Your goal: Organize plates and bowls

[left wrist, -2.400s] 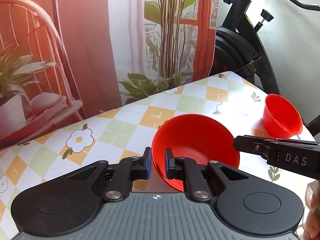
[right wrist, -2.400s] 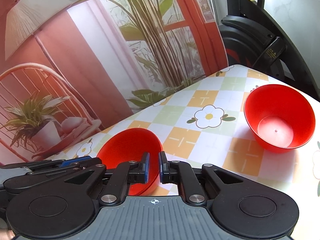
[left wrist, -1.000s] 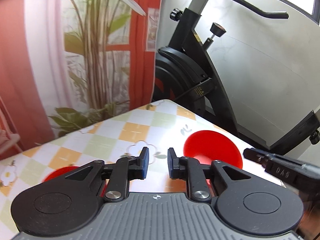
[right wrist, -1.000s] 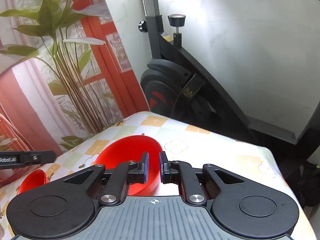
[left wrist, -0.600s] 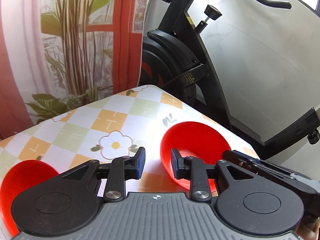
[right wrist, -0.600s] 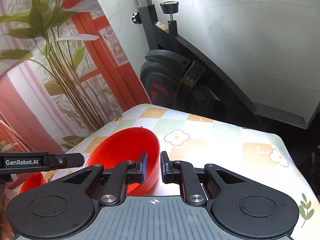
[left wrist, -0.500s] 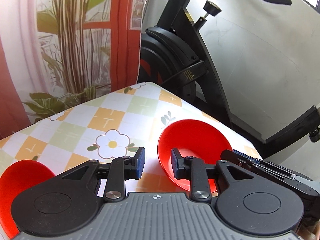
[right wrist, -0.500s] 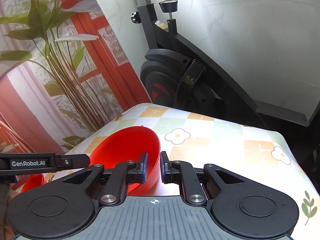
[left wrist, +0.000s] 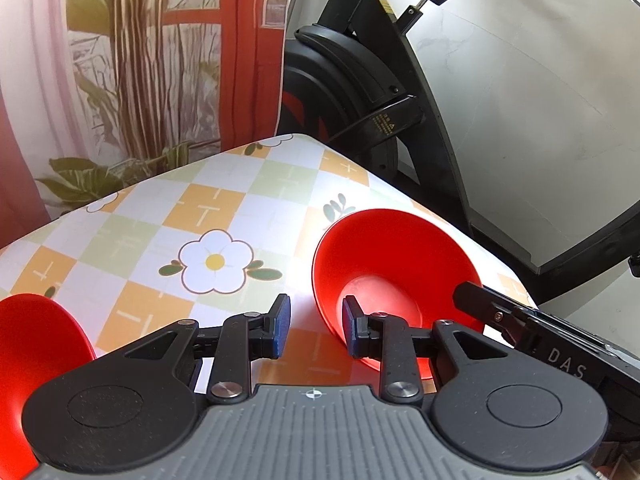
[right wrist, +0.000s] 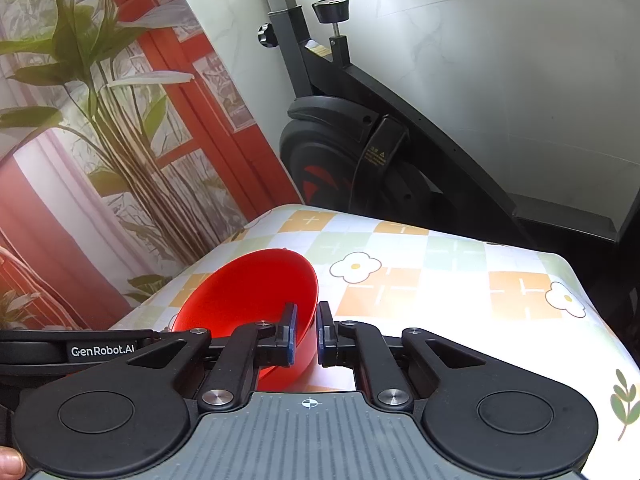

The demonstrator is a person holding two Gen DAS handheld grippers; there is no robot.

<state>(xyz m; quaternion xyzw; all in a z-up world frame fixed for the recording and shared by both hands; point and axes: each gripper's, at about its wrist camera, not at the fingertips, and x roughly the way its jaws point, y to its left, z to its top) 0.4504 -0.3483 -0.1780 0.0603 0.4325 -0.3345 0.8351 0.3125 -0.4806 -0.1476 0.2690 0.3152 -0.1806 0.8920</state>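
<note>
Behind the bench (left wrist: 208, 216), with its cloth of orange, green and white checks and printed daisies, hangs a backdrop printed with a red window frame and tall plants (right wrist: 120, 128), and a black exercise bike (left wrist: 360, 92) stands against a pale wall past the far corner.

Nearest that far corner sits the larger glossy red plastic bowl (left wrist: 392, 264), tilted so its inside shows. The right gripper (right wrist: 305, 332) has this bowl (right wrist: 248, 300) by the rim: its blue-padded fingers (right wrist: 291, 334) are drawn nearly together, one inside the wall and one outside.

A second red plastic bowl (left wrist: 36, 352) shows only in part at the left edge of the left wrist view, near the bench's near edge; how it sits is unclear.

The left gripper (left wrist: 314, 326) holds nothing, its fingers spread well apart, the right one just in front of the larger bowl's near wall.
</note>
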